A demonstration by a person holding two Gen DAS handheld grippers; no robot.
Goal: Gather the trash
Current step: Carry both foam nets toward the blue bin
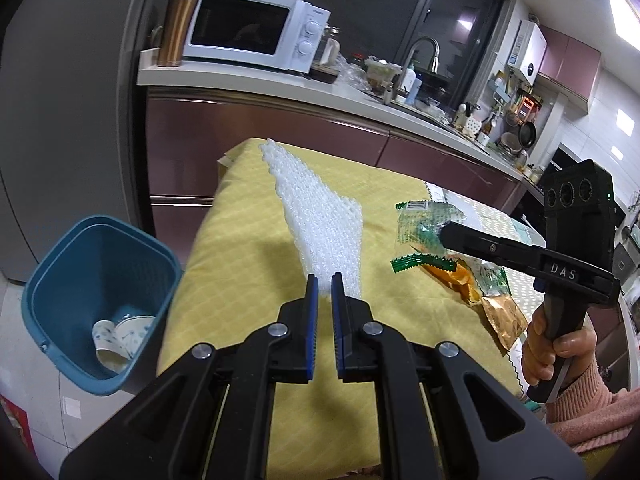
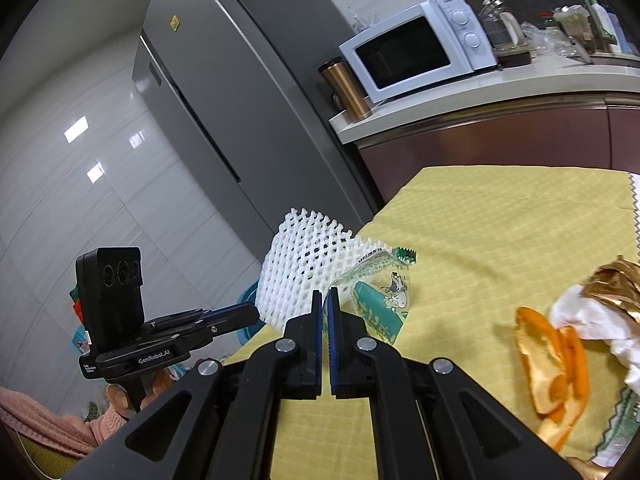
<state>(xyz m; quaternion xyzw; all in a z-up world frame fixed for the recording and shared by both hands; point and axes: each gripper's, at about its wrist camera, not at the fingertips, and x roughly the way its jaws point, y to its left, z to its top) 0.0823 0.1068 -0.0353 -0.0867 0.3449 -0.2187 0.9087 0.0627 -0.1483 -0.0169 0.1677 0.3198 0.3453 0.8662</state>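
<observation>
My left gripper [image 1: 325, 282] is shut on the near end of a white foam net [image 1: 316, 216], which stretches away over the yellow tablecloth [image 1: 240, 280]. My right gripper [image 2: 325, 298] is shut on the edge of a clear green-printed wrapper [image 2: 380, 300], held just above the cloth; it also shows in the left wrist view [image 1: 442, 236] with the wrapper [image 1: 420, 228]. The foam net [image 2: 304, 268] stands up beside it, held by the left gripper [image 2: 256, 314]. Orange peel [image 2: 552, 364], white tissue [image 2: 588, 320] and a gold wrapper [image 2: 616, 280] lie at the right.
A blue bin [image 1: 100, 300] stands on the floor left of the table, with paper cups [image 1: 120, 336] inside. Behind are the fridge [image 2: 224, 92], a counter with a microwave [image 1: 256, 32] and a sink [image 1: 424, 92]. More wrappers [image 1: 480, 284] lie near the right hand.
</observation>
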